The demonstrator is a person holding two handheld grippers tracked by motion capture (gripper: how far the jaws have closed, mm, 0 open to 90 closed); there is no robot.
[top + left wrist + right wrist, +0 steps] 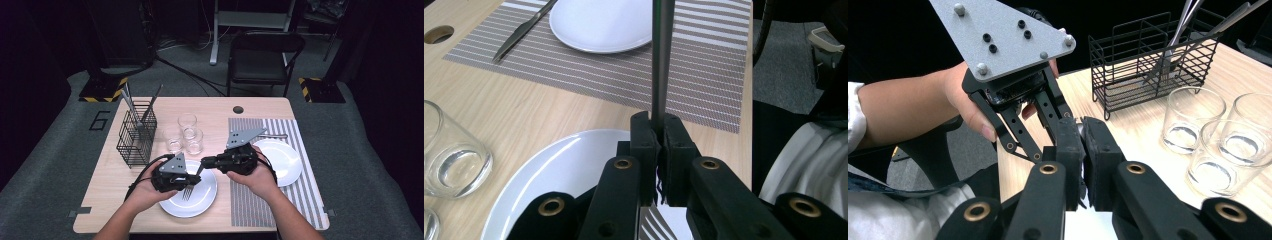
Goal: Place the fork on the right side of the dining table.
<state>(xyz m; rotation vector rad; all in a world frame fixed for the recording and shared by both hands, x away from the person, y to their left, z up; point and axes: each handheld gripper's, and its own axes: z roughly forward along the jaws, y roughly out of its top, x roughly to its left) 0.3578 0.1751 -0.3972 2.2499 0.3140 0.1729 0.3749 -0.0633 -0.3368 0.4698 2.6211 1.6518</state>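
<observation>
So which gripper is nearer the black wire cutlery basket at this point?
Left. The left gripper, shut on a fork over the near plate, sits just front-right of the basket; the right gripper lies farther right, beyond the glasses.

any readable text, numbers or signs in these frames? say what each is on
"6": a large dark digit on the grey floor mat, left of the table in the high view.
No words: yellow-and-black hazard stripes on the two floor bases beyond the table.
Nothing legible on the plates, glasses, wire caddy, striped placemat or either gripper.
</observation>
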